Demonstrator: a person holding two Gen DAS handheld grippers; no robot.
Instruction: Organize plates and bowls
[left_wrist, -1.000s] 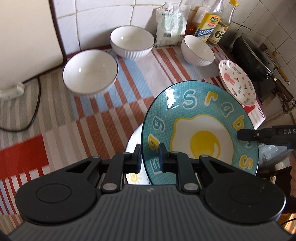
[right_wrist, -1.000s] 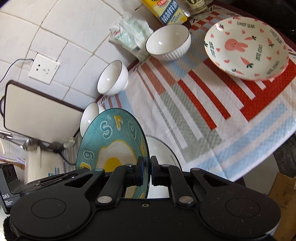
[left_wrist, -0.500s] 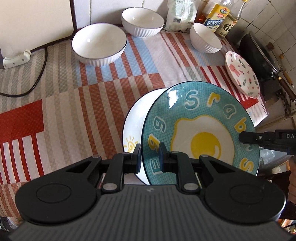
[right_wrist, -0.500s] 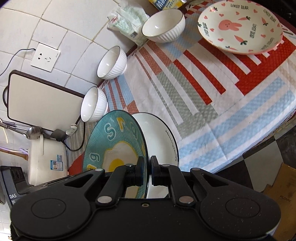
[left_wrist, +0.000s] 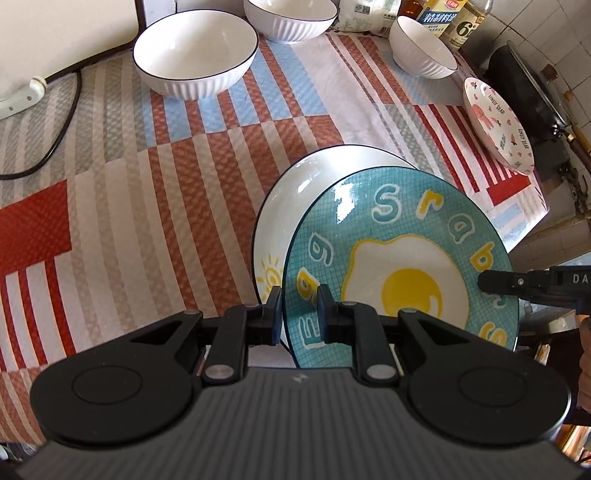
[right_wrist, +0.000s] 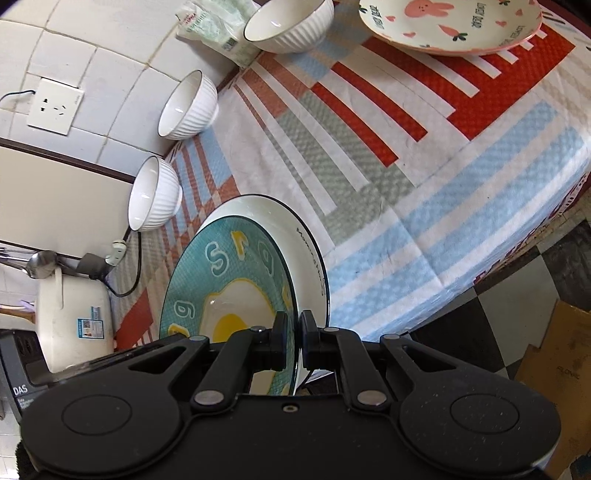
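Egg plate (left_wrist: 402, 258) is covering the white plate (left_wrist: 295, 199), probably lying beneath at 11 o'clock. Left claw (left_wrist: 298, 314) and right claw (right_wrist: 294, 341) are both pinching its rim. Bowls are sitting empty.

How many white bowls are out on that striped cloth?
3: a large bowl at back left, another bowl behind it by the wall, a smaller bowl near the bottles. None seem hidden.

Striped tablecloth (left_wrist: 155, 177), oil bottles (left_wrist: 448, 18), black wok (left_wrist: 524, 85), wall socket (right_wrist: 55, 105), white rice cooker (right_wrist: 70, 325), plastic bag (right_wrist: 218, 26)
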